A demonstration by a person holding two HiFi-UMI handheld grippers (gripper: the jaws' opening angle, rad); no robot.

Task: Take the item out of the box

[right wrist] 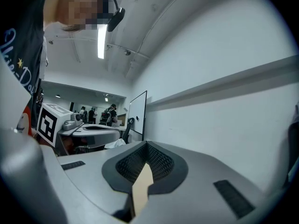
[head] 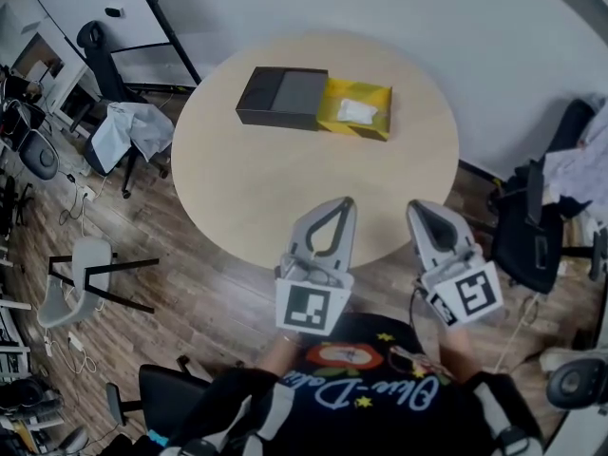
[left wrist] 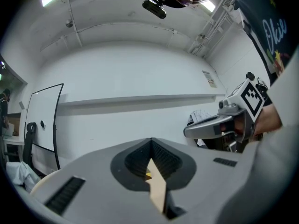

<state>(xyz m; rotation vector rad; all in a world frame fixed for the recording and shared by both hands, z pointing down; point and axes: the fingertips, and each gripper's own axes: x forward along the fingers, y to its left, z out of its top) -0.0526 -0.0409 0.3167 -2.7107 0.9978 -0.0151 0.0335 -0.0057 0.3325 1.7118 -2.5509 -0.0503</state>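
On the far part of the round beige table (head: pixel 285 188) lies a dark grey box sleeve (head: pixel 280 98). Its yellow inner tray (head: pixel 334 98) is slid out to the right, and a white flat item (head: pixel 358 112) lies in the tray. My left gripper (head: pixel 348 201) hovers at the near table edge, shut with nothing in it. Beside it, my right gripper (head: pixel 418 207) is also shut and empty. Both are well short of the box. In the gripper views the jaws meet, showing only a thin sliver of table between them, and each view points up at walls.
A black office chair (head: pixel 532 226) stands right of the table. Another chair draped with white cloth (head: pixel 128 131) stands at the left, with a white chair (head: pixel 85 274) below it. A whiteboard (head: pixel 95 8) leans at the back left. Wooden floor surrounds the table.
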